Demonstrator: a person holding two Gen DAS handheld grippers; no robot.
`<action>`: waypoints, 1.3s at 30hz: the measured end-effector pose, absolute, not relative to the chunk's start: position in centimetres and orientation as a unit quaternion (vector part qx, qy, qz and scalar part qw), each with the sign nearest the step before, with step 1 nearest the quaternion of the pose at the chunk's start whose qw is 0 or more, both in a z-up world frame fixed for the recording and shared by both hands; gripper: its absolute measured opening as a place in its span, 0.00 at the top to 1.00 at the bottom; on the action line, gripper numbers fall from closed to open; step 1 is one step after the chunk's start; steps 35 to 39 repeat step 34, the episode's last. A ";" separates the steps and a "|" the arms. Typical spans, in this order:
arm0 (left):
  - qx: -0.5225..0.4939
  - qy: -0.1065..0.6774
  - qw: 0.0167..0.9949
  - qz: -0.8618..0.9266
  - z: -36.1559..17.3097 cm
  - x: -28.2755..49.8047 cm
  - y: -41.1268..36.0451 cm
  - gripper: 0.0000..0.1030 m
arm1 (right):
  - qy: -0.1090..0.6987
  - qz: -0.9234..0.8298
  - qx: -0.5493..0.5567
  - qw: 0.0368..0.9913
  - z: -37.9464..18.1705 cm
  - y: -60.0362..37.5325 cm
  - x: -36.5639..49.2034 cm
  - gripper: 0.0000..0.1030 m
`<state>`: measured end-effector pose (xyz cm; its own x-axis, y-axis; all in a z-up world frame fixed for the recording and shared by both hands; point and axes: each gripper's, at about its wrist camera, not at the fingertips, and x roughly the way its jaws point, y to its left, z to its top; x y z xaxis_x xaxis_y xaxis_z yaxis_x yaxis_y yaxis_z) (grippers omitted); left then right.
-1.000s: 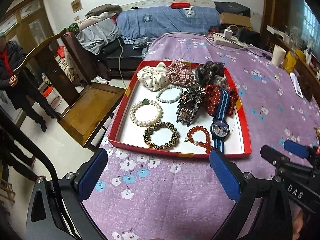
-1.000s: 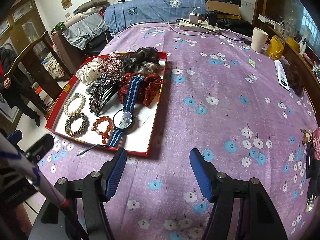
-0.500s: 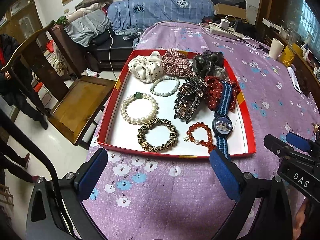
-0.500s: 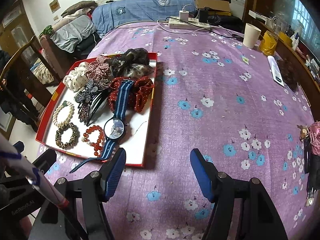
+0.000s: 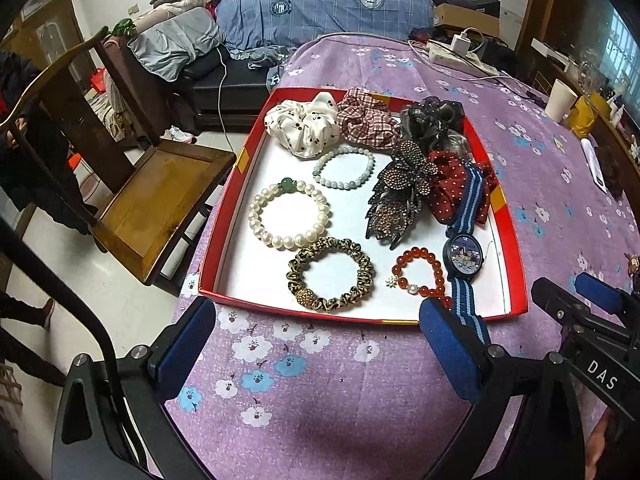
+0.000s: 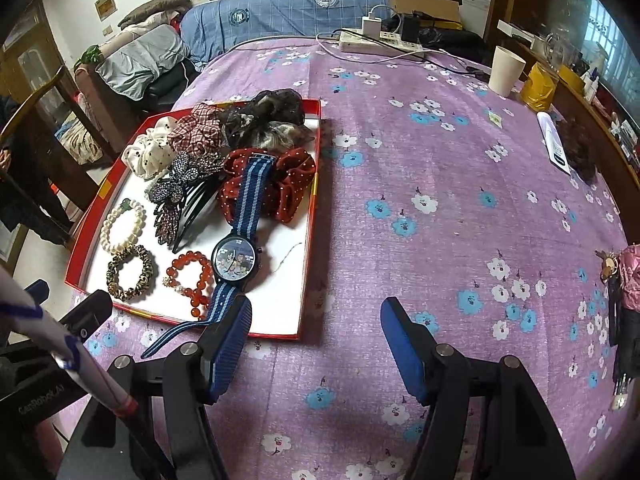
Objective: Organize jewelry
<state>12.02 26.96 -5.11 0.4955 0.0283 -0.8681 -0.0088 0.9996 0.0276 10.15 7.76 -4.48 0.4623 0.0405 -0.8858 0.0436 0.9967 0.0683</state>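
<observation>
A red tray (image 5: 224, 240) with a white floor sits on the purple flowered tablecloth. It holds a pearl bracelet (image 5: 290, 216), a pale green bead bracelet (image 5: 344, 169), a leopard scrunchie (image 5: 331, 273), a red bead bracelet (image 5: 420, 276), a blue-strapped watch (image 5: 463, 258), a rhinestone hair claw (image 5: 400, 196) and several scrunchies at the back. The tray also shows in the right wrist view (image 6: 310, 240), with the watch (image 6: 235, 260). My left gripper (image 5: 316, 344) is open and empty just before the tray's near rim. My right gripper (image 6: 316, 344) is open and empty to the tray's right.
A wooden chair (image 5: 152, 200) stands left of the table. A paper cup (image 6: 506, 70), a yellow bag (image 6: 538, 84) and a power strip (image 6: 378, 42) sit at the far side. A keyring with a pink item (image 6: 624, 288) lies at the right edge.
Both grippers have moved forward toward the tray, so it appears larger and nearer. Both stay open. Nothing in the tray has moved.
</observation>
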 end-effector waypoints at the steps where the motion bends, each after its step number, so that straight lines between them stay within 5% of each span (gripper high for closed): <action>1: 0.009 0.502 0.865 0.010 -5.1 12.1 27.0 0.02 | 0.518 -0.001 0.040 0.854 -4.5 7.8 10.2 0.31; 39: -0.005 0.490 0.871 0.029 -5.1 12.4 29.9 0.02 | 0.518 -0.004 0.020 0.855 -4.2 10.5 9.5 0.30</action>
